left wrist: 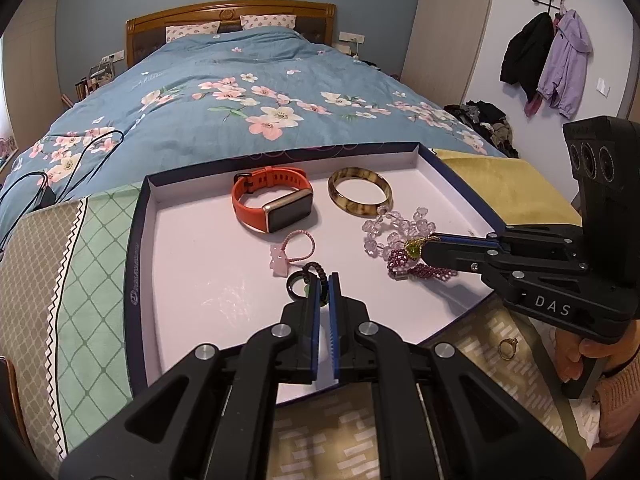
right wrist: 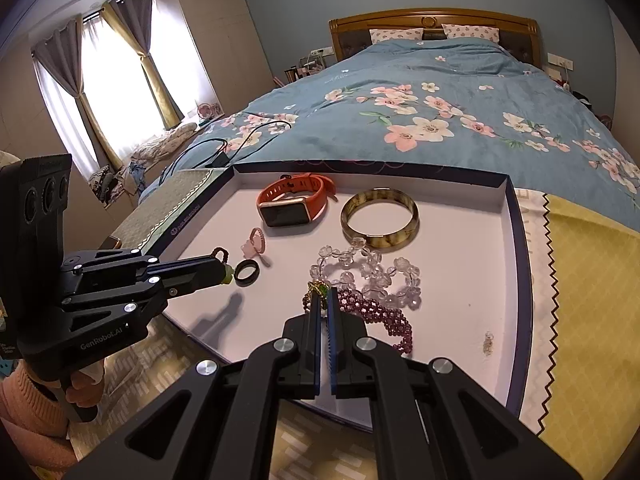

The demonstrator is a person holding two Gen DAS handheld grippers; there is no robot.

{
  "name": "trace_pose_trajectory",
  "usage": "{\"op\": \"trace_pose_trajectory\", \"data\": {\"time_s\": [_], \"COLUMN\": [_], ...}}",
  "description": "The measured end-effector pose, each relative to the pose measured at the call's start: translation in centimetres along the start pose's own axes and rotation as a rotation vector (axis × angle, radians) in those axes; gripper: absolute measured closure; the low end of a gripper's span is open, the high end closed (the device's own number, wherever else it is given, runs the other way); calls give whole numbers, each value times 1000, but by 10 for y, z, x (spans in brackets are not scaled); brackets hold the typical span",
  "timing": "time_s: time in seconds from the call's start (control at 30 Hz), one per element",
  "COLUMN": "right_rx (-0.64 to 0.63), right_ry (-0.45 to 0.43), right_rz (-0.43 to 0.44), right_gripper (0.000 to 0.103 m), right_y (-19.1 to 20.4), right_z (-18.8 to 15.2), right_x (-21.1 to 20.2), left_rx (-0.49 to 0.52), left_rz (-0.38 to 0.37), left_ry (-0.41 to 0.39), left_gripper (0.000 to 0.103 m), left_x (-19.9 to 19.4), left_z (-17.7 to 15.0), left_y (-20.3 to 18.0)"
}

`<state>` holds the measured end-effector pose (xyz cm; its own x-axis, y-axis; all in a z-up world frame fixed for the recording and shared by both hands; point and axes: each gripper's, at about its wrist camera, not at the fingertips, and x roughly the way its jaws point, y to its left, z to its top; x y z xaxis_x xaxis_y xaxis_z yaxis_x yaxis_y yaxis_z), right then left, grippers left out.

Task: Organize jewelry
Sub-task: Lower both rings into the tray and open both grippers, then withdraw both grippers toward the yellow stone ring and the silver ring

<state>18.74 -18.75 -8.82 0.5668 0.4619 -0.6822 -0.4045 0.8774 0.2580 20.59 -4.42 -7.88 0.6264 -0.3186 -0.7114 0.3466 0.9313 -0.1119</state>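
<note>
A white-lined tray holds an orange watch, an amber bangle, a clear bead bracelet, a purple bead bracelet, a pink bead ring and a black ring. My left gripper is shut on a dark beaded ring with a green charm. My right gripper is shut on a gold-and-green ornament over the purple beads.
A gold ring lies on the patterned cloth outside the tray, near the right hand. A small clear piece lies in the tray's right part. The bed with a floral duvet lies behind. Black cables trail at the left.
</note>
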Motion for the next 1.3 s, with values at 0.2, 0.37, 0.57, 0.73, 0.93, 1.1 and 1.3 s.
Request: {"op": "trace_pose_trajectory", "data": {"time_s": [0.2, 0.37, 0.57, 0.73, 0.93, 1.1, 1.3], "right_rx": [9, 18, 36, 51, 60, 48, 18], "right_ry": [5, 3, -12, -33, -65, -98, -97], "right_rz": [-17, -41, -62, -65, -67, -68, -68], "right_gripper": [101, 98, 91, 90, 79, 75, 67], "right_y": [-3, -6, -9, -12, -12, -6, 2], "right_z": [-1, -2, -3, -5, -7, -16, -37], "right_x": [3, 2, -3, -14, -32, -56, -78], "left_rx": [-5, -15, -25, -25, 1, 21, 62], "left_rz": [9, 5, 5, 13, 7, -7, -46], "left_ry": [9, 25, 20, -14, -60, -90, -95], "left_gripper": [98, 96, 88, 80, 71, 65, 58], "left_x": [4, 9, 7, -8, -34, -57, -74], "left_z": [0, -3, -4, -5, -12, -24, -45], "left_y": [2, 5, 8, 8, 4, -2, -13]}}
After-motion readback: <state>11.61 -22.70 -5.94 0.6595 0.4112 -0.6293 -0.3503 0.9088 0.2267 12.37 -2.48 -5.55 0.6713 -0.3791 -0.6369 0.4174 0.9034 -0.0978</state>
